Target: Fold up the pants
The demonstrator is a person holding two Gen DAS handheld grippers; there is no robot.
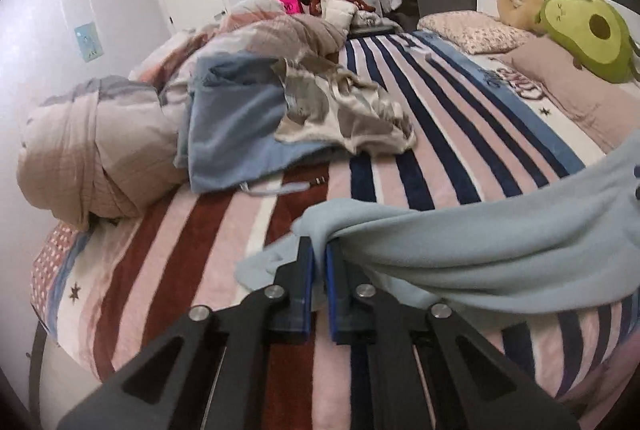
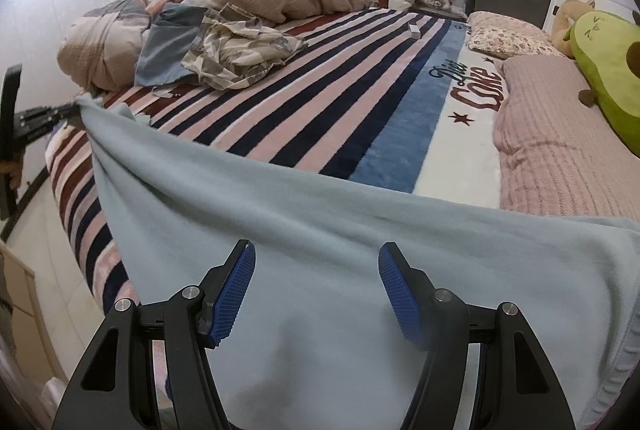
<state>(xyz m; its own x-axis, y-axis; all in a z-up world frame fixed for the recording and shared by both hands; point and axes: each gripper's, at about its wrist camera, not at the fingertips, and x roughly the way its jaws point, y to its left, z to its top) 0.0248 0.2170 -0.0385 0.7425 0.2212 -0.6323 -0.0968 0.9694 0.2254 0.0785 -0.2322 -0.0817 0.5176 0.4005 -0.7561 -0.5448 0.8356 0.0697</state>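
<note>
Pinching the pants point(image 1: 460, 250) at one end, the left gripper point(image 1: 319, 258) has its jaws clamped tight on a bunched corner of the pale blue fabric, and that corner is off the blanket point(image 1: 420, 134). The right gripper point(image 2: 317, 270) hangs over the near part of the pants with jaws wide, pads clear of the cloth, gripping nothing. The pants lie across the near edge of the bed, spread flat on the striped blanket except for the lifted left end. My read: the step is carrying that end over to make the fold. To do it well, keep the pinch firm, lift only enough to clear the surface, and drag slowly so the fleece doesn't twist. The right gripper should probably pin or grab the opposite end first, else the whole garment may slide with the pull. Farther back, a crumpled patterned cloth point(image 1: 344, 110) and a duvet point(image 1: 100, 158) sit well apart, not in the way.
</note>
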